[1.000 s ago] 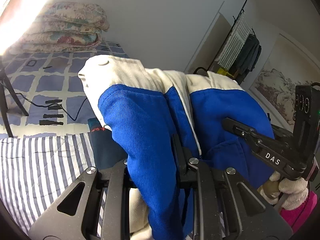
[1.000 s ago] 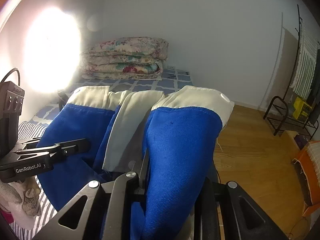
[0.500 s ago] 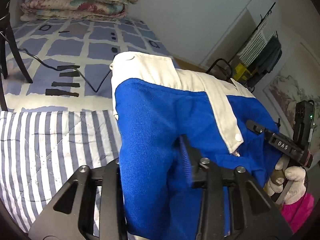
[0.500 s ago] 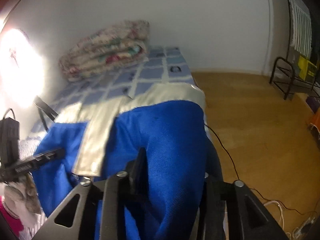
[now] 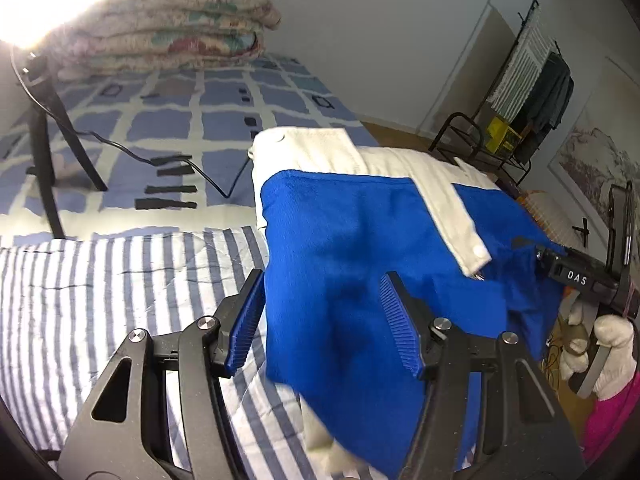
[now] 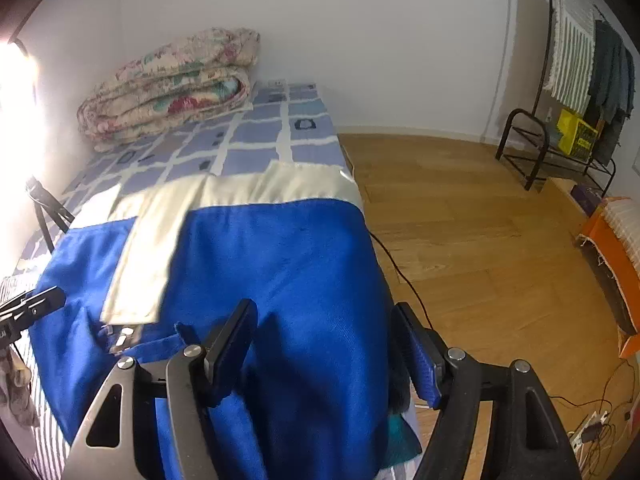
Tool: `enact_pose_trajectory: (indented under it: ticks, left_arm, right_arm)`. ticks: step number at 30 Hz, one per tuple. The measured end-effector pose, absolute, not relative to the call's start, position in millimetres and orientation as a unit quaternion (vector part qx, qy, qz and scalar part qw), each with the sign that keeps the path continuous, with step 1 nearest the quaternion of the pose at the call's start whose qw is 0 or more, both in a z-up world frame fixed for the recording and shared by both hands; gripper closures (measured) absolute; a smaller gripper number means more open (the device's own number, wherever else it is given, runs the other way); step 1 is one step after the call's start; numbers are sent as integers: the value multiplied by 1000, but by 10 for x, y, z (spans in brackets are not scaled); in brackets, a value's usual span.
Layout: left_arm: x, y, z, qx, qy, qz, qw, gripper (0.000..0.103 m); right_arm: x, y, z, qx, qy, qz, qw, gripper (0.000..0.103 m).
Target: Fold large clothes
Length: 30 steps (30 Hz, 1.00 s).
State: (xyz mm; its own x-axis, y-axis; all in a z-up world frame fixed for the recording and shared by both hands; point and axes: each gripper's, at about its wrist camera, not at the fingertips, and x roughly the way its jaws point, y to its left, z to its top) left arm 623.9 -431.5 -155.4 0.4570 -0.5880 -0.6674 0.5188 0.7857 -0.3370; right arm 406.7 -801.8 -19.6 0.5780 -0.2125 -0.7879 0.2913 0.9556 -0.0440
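A blue garment (image 5: pixel 352 248) with a cream-white band and flap lies spread on the bed; it also fills the middle of the right wrist view (image 6: pixel 280 264). My left gripper (image 5: pixel 324 320) is open, its jaws wide apart around the garment's near left edge. My right gripper (image 6: pixel 324 344) is open too, jaws wide around the near right edge by the bed's side. The right gripper also shows at the right of the left wrist view (image 5: pixel 576 276). The left gripper's tip shows at the left edge of the right wrist view (image 6: pixel 36 304).
The bed has a striped quilt (image 5: pixel 100 288) near me and a blue checked sheet (image 5: pixel 224 120) beyond. A folded floral duvet (image 6: pixel 168 84) lies at the head. A black tripod (image 5: pixel 44 132) and cable stand on the bed. Wooden floor (image 6: pixel 472 216) and a clothes rack (image 6: pixel 576 80) lie right.
Both grippers were shut on the blue garment and held it up. It has come down forward onto the bed and spread flat, and both grippers have opened.
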Motion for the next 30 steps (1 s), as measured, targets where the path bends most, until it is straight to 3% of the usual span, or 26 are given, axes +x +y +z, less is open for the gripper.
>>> enact_pose_trajectory:
  ticks: [13,30]
  left_arm:
    - [5214,-3637,-631,-35,332,-334,881,41]
    - [3054,-2324,1145,-22,207,-334,919,41]
  right_arm:
    - [3434,-7293,588,19,383,-124,915,32]
    - [1654,-5697,2600,-16,276,-44,960,32]
